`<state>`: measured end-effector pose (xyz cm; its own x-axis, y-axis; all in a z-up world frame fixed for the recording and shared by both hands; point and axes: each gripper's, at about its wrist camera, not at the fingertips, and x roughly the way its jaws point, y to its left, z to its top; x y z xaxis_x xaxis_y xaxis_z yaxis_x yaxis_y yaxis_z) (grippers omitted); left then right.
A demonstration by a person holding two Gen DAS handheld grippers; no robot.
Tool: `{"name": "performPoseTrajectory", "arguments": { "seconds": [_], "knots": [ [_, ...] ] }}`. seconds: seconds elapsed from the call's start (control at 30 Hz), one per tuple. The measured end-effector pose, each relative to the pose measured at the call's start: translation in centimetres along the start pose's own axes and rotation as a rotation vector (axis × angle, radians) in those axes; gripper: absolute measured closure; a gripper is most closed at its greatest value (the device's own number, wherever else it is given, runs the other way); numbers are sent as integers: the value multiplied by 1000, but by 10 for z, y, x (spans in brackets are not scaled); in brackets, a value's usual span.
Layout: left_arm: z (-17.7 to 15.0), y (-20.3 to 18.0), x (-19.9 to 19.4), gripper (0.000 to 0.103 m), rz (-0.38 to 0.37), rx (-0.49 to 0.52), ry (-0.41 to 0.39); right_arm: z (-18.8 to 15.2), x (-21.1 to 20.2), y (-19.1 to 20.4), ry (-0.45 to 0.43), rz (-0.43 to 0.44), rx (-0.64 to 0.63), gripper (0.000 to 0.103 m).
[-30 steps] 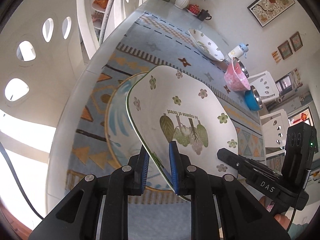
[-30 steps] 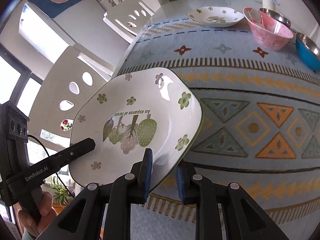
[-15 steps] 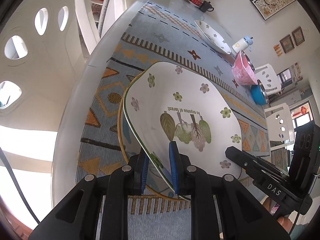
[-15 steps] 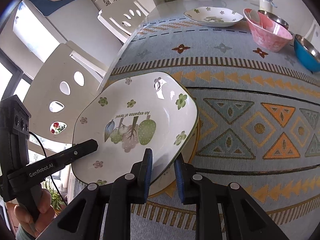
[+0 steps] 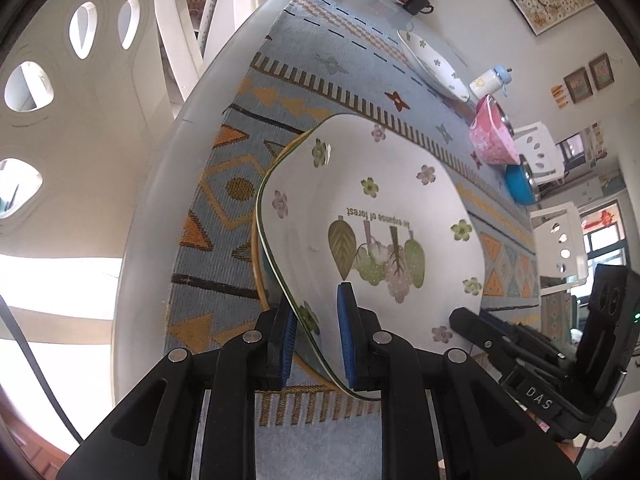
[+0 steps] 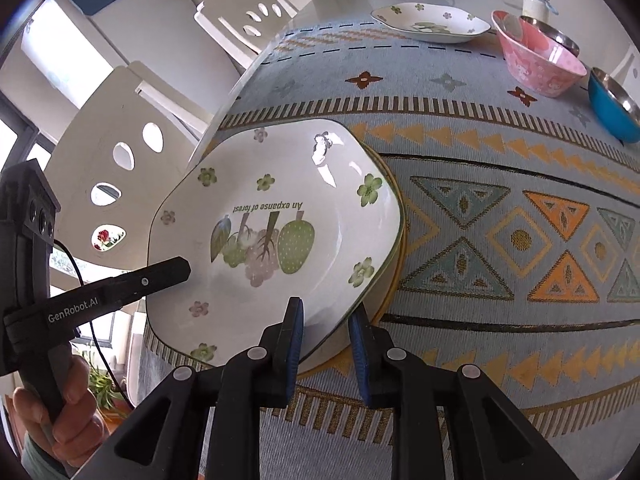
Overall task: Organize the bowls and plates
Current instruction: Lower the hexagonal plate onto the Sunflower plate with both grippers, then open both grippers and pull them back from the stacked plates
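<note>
On the patterned tablecloth (image 6: 480, 160) both grippers, left (image 5: 316, 344) and right (image 6: 326, 344), pinch the flowered plate (image 6: 280, 232) just over a yellow-rimmed plate (image 6: 394, 280), so stacking looks begun, while another plate (image 6: 432, 24) and the bowls (image 6: 540, 60) wait.

Reading "An expanse of forest" in green print on the white flowered plate (image 6: 276, 220), above its leaf and fruit drawing; the line is showing upside down in both wrist views. My left gripper (image 6: 176, 272) is carrying "GenRobot.AI" in pale letters along its black arm, seen from the right wrist. My right gripper (image 5: 460, 316) is showing "DAS" in pale letters on its black body, seen from the left wrist. Nothing else is reading clearly; the wall pictures are too small.
</note>
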<state>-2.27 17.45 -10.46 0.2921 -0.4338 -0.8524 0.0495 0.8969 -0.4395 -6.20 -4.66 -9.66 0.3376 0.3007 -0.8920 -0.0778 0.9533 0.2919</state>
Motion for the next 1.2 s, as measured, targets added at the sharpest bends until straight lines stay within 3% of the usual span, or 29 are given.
{"name": "performPoseTrajectory", "arguments": {
  "seconds": [0.1,0.27,0.43,0.57,0.8,0.87,1.03,1.1,1.13,1.17,1.2],
  "knots": [
    [0,-1,-6,88,19,12,-18,1,1,1,20,2,-7,80],
    [3,9,-13,88,-13,-35,-23,4,0,4,64,-6,-23,78],
    [-3,6,-20,88,15,-12,-30,1,-4,12,86,-11,-67,78],
    [-4,7,-27,87,-5,-6,-31,-3,-6,17,105,1,-79,78],
    [5,2,-77,87,-37,33,-133,-5,-27,7,177,5,-33,78],
    [18,-13,-94,87,-44,93,-174,5,-47,-4,140,6,0,78],
    [76,-71,-146,84,-100,247,-322,58,-107,-30,-59,-39,36,78],
    [108,-99,-165,73,-136,314,-379,86,-126,-38,-142,-56,46,68],
    [118,-108,-168,64,-142,330,-390,100,-134,-43,-183,-69,55,50],
    [134,-120,-171,52,-147,351,-403,113,-140,-47,-224,-77,69,42],
    [150,-132,-172,44,-145,367,-417,126,-146,-50,-265,-74,86,41]
  ]
}}
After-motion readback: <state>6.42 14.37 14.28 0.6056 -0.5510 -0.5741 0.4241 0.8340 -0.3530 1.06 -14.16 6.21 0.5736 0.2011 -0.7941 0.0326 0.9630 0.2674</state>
